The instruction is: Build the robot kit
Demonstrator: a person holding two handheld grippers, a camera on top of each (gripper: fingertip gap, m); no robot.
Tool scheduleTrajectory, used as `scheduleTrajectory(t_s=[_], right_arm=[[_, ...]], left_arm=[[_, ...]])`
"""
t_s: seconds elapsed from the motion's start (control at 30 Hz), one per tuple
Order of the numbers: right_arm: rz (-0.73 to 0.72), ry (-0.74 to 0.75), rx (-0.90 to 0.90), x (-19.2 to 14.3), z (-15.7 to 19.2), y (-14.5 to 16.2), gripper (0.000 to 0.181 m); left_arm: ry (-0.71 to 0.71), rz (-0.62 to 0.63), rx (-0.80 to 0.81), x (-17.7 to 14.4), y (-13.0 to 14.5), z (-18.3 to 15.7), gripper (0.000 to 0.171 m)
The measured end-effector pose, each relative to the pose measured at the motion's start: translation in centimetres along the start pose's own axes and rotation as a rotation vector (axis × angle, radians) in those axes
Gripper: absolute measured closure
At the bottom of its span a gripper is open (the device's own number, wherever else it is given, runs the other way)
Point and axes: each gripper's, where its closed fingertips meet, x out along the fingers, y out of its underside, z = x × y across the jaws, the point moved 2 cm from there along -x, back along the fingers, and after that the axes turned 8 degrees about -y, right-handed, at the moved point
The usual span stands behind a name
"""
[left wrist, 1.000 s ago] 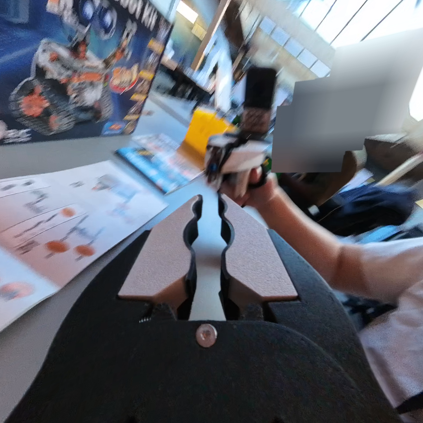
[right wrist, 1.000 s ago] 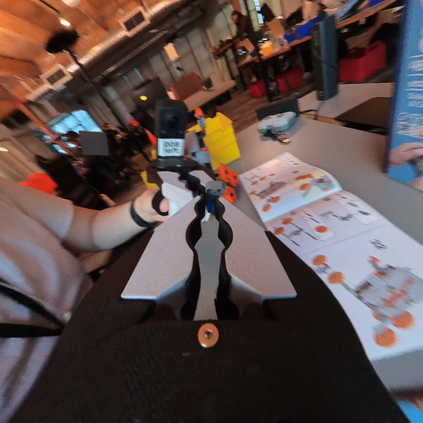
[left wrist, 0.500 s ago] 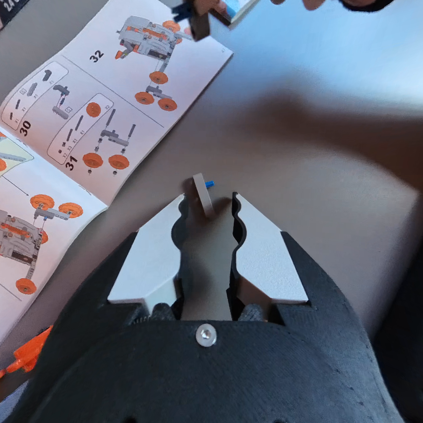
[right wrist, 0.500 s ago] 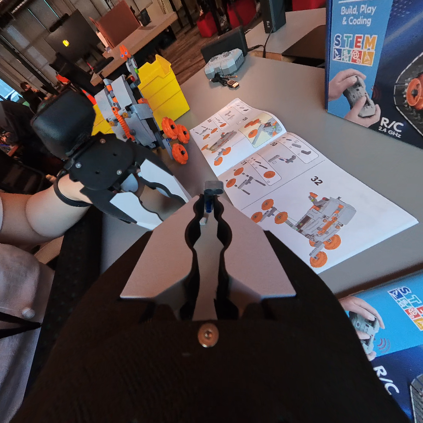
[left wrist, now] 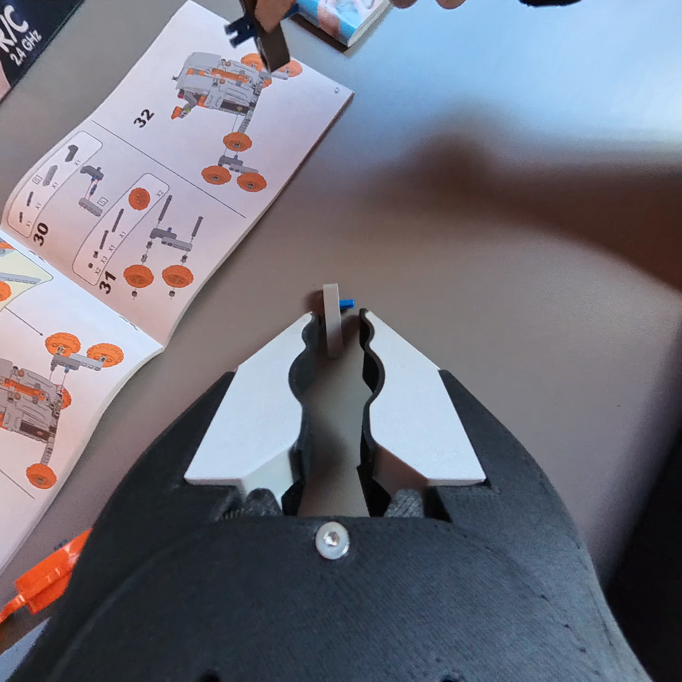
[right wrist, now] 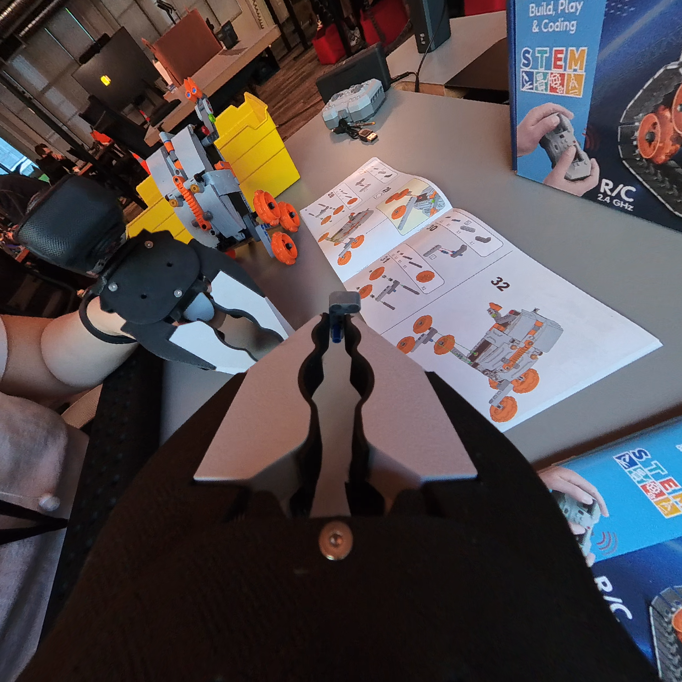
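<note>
Lying on grey counter [right wrist: 461,155] by open manual [right wrist: 479,295]; left hand-held gripper [left wrist: 336,313] gaping around grey beam [left wrist: 332,321]; right hand-held gripper [right wrist: 337,321] pinching blue-pinned piece [right wrist: 343,300].

grey matte tabletop [right wrist: 461,155] in front, daylight glare washing its far side pale blue in the left wrist view [left wrist: 553,73]. behind it a big open workshop-type room: dark wood-plank floor [right wrist: 295,73], more long light-topped tables [right wrist: 236,48] on dark legs, red bins [right wrist: 332,44] under one of them. dark monitor [right wrist: 110,73] on a stand at left with a small yellow light on it, another black screen [right wrist: 431,22] at the next desk. exposed ducting top left, bright window [right wrist: 11,158] at far left edge. people seated in the dim far background, too small to make out
</note>
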Motion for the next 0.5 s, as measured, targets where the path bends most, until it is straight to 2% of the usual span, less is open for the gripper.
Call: scheduleTrajectory(t_s=[0.07,0.2,0.27,0.37,0.43,0.5], right_arm=[[0.009,-0.002,0.002,0.1,0.0,0.1,0.175],[0.022,0.013,0.026,0.2,-0.3,0.4,0.175],[-0.002,0.017,0.076,0.3,-0.6,0.4,0.175],[-0.026,-0.051,0.209,1.4,-0.3,0.6,0.175],[-0.040,-0.103,0.265,2.8,0.5,0.8,0.175],[-0.083,-0.200,0.349,4.6,1.9,0.6,0.175]], left_arm=[[-0.013,0.001,0.022,0.1,0.0,0.1,0.163],[-0.091,0.007,0.097,0.1,-0.3,0.9,0.166],[-0.143,-0.143,0.074,-0.9,-2.3,1.8,0.166],[-0.241,-0.420,-0.032,-4.2,-5.7,3.9,0.166],[-0.275,-0.489,-0.070,-5.3,-6.2,4.7,0.166],[-0.267,-0.489,-0.088,-5.3,-6.2,4.8,0.166]])
